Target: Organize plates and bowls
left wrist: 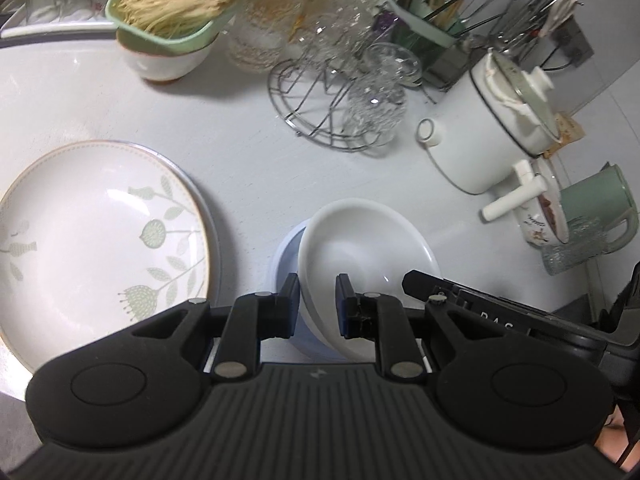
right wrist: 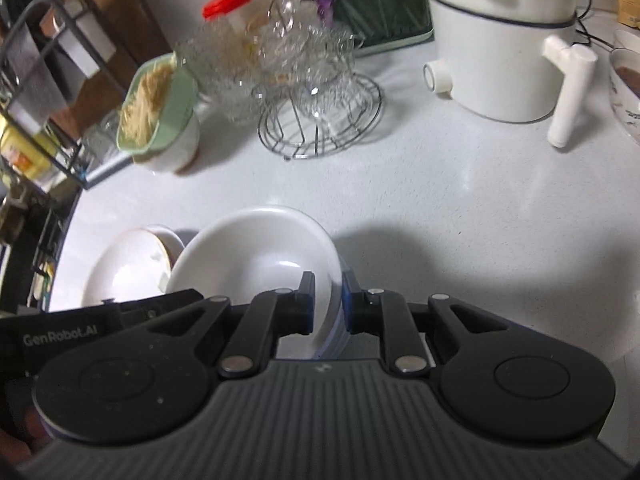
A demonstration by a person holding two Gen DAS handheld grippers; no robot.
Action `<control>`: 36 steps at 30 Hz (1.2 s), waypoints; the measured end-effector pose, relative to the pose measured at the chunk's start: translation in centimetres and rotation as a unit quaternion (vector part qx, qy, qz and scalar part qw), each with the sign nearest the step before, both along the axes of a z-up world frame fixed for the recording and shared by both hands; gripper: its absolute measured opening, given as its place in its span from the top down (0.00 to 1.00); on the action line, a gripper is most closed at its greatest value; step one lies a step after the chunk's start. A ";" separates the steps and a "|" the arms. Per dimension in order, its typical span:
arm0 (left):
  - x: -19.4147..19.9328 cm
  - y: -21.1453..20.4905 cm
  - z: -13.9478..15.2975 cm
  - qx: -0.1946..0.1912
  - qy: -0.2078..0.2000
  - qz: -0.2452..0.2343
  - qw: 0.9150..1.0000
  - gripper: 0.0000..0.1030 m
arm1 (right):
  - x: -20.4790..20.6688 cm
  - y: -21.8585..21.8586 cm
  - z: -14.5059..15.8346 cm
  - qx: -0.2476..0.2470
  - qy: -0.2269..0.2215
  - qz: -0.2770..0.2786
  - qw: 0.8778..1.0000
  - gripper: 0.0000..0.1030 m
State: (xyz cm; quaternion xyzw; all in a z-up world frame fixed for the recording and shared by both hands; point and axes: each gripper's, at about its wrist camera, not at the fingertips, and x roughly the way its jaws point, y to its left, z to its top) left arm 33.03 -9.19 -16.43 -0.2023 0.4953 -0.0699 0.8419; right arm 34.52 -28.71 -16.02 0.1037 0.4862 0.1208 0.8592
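Note:
A white bowl (left wrist: 360, 248) sits nested in a pale blue bowl (left wrist: 286, 256) on the white counter (left wrist: 240, 152). My left gripper (left wrist: 318, 304) is shut on the near-left rims of both bowls. My right gripper (right wrist: 329, 304) is shut on the right rim of the same white bowl (right wrist: 256, 256); its body shows in the left wrist view (left wrist: 480, 304). A large floral plate (left wrist: 100, 236) lies on the counter to the left, and it also shows in the right wrist view (right wrist: 124, 268).
At the back stand a green tub of noodles on a white bowl (left wrist: 168, 36), a wire rack with glass cups (left wrist: 340, 92), a utensil caddy (left wrist: 424, 12), a white electric pot (left wrist: 500, 120), and a green mug (left wrist: 596, 204). A dark shelf rack (right wrist: 36, 92) stands at left.

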 end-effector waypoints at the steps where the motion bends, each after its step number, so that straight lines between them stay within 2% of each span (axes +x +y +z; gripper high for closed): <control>1: 0.1 0.1 -0.2 -0.001 0.003 -0.001 1.000 0.80 | 0.1 0.0 -0.3 0.001 0.003 0.003 1.000 0.83; 10: 0.2 1.9 0.4 0.001 0.007 0.000 1.000 0.79 | 0.8 -0.4 -0.2 0.022 0.008 0.012 1.000 0.83; 12: 0.2 2.0 0.3 -0.001 0.013 -0.001 1.000 0.73 | 0.9 -0.6 0.1 0.026 0.009 0.009 1.000 0.82; 15: -0.2 2.1 -0.1 -0.004 0.020 -0.001 1.000 0.63 | 1.1 -0.8 0.2 0.029 0.011 0.010 0.999 0.69; 17: -0.4 1.9 -0.6 -0.007 0.029 -0.002 1.000 0.62 | 1.3 -1.1 0.1 0.036 0.014 0.010 0.999 0.58; 25: -0.3 1.3 -3.4 -0.042 0.063 0.006 0.997 0.62 | 2.0 -1.4 -1.7 0.049 0.046 0.007 0.998 0.59; 36: 0.7 0.0 -5.7 -0.018 0.058 -0.001 0.998 0.62 | 3.1 -0.8 -5.2 0.059 0.090 0.004 0.994 0.60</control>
